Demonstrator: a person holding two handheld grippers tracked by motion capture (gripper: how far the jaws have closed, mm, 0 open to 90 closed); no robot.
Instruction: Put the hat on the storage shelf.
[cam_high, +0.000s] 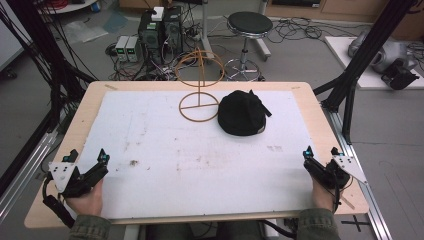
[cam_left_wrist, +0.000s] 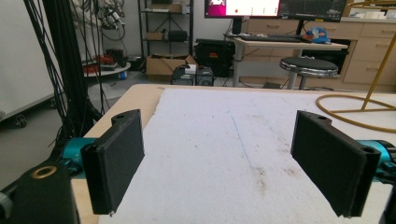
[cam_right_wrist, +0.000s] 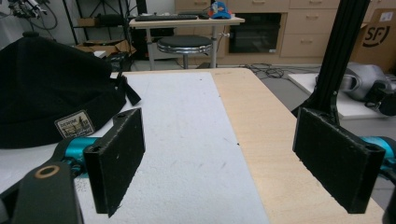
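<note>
Black knitted cap (cam_high: 242, 113) lies on the white foam sheet (cam_high: 165, 150) beside a yellow wire stand (cam_high: 199, 87), probably its hanger. Left gripper (cam_high: 88, 158) and right gripper (cam_high: 320, 152) rest wide apart and empty at the near edge, well apart from it.

I saw even, soft indoor light and faint shadows; the white mat (cam_high: 165, 145) looked bright, the black cap (cam_high: 242, 114) lost detail, and far clutter was slightly blurred.
</note>
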